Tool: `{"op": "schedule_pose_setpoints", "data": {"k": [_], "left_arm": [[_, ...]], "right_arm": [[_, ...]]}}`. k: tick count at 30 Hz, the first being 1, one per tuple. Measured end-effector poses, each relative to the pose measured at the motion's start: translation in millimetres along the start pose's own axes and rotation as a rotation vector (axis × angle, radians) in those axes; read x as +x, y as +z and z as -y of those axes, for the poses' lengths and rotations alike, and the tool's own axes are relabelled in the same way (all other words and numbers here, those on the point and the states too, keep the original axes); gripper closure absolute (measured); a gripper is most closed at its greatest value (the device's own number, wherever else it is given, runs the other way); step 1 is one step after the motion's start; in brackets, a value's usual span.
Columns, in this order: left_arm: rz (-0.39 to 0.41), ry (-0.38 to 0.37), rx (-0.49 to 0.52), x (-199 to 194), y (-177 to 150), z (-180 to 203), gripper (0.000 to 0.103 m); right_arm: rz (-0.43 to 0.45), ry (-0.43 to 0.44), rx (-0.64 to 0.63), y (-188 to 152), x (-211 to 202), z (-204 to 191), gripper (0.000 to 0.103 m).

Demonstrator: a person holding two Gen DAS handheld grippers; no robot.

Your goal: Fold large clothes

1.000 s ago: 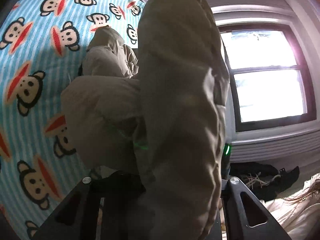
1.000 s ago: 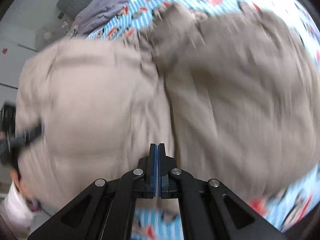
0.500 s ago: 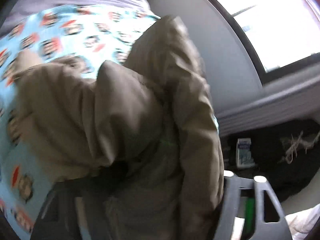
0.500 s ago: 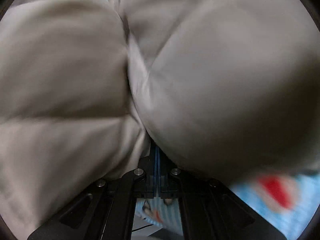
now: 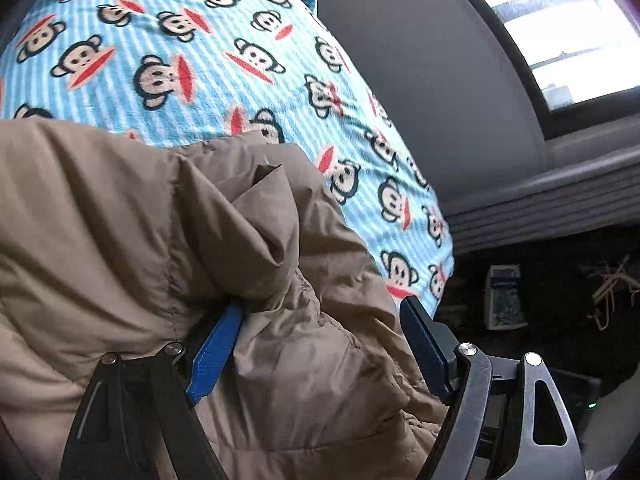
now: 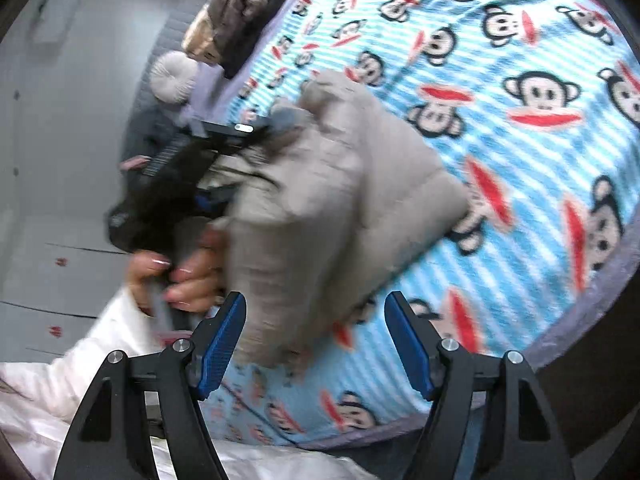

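Left gripper (image 5: 324,344): fingers spread, released, jacket fabric bulging loosely between them. Right gripper (image 6: 316,340): fingers opening, jacket edge between them, apparently unpinched. Tan puffer jacket (image 6: 332,208): lying bunched at frame centre on the bed's monkey-print blanket (image 6: 520,152). Window (image 5: 560,32): showing upper right.

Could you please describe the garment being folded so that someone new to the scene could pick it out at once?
Start from the bed's blue striped monkey-print blanket, which fills most of both views. On it lies a puffy beige quilted jacket, bunched near the blanket's edge in front of both grippers. It is the only plain, padded item on that patterned cover.
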State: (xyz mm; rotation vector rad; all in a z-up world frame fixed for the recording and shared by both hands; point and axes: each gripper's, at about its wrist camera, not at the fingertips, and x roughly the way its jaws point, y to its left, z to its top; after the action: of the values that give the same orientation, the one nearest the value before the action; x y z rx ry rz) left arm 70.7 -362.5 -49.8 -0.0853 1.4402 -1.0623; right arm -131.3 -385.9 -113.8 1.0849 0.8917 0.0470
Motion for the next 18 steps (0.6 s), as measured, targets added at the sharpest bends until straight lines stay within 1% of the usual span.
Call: {"op": "schedule_pose_setpoints", "data": {"k": [1,2,3,4,5,6,7,8,9,11,12,13,14,15,16,18], "left_arm": [[-0.005,0.013,0.009,15,11,-13,0.023],[-0.011,0.03,0.022,23,14,-14,0.023],[-0.016,0.047,0.035,24,14,-11,0.023],[-0.02,0.069,0.048,24,12,-13,0.023],[-0.014,0.081,0.06,19,13,-10,0.023],[0.006,0.095,0.081,7,11,-9,0.023],[0.054,0.138,0.121,-12,13,-7,0.023],[0.103,0.196,0.157,-28,11,-7,0.023],[0.161,0.272,0.194,-45,7,-8,0.023],[0.287,0.453,0.246,-78,-2,-20,0.023],[0.317,0.507,0.24,-86,-4,-30,0.023],[0.332,0.561,0.21,-92,-4,-47,0.023],[0.329,0.591,0.175,-93,-3,-63,0.023],[0.324,0.605,0.138,-89,-1,-78,0.023],[0.329,0.608,0.122,-82,2,-87,0.023],[0.344,0.616,0.13,-62,9,-92,0.023]], "right_arm": [[0.0,0.025,0.005,4,7,-4,0.027],[-0.002,0.039,0.006,7,13,-6,0.027],[-0.004,0.033,0.01,10,21,-8,0.027],[-0.009,-0.011,0.018,12,32,-11,0.03],[-0.016,-0.058,0.019,15,42,-15,0.04],[-0.022,-0.092,0.014,19,48,-16,0.077],[-0.034,-0.131,0.003,22,55,-15,0.082],[-0.02,-0.165,-0.02,23,56,-17,0.083],[-0.011,-0.195,-0.05,25,58,-19,0.085],[0.012,-0.267,-0.106,25,56,-19,0.085],[0.016,-0.283,-0.107,25,54,-13,0.085],[0.014,-0.287,-0.09,26,54,-6,0.085],[0.013,-0.287,-0.075,25,51,0,0.085],[0.013,-0.289,-0.06,26,53,6,0.085],[0.014,-0.293,-0.047,27,54,13,0.085],[0.019,-0.294,-0.031,28,53,22,0.085]]}}
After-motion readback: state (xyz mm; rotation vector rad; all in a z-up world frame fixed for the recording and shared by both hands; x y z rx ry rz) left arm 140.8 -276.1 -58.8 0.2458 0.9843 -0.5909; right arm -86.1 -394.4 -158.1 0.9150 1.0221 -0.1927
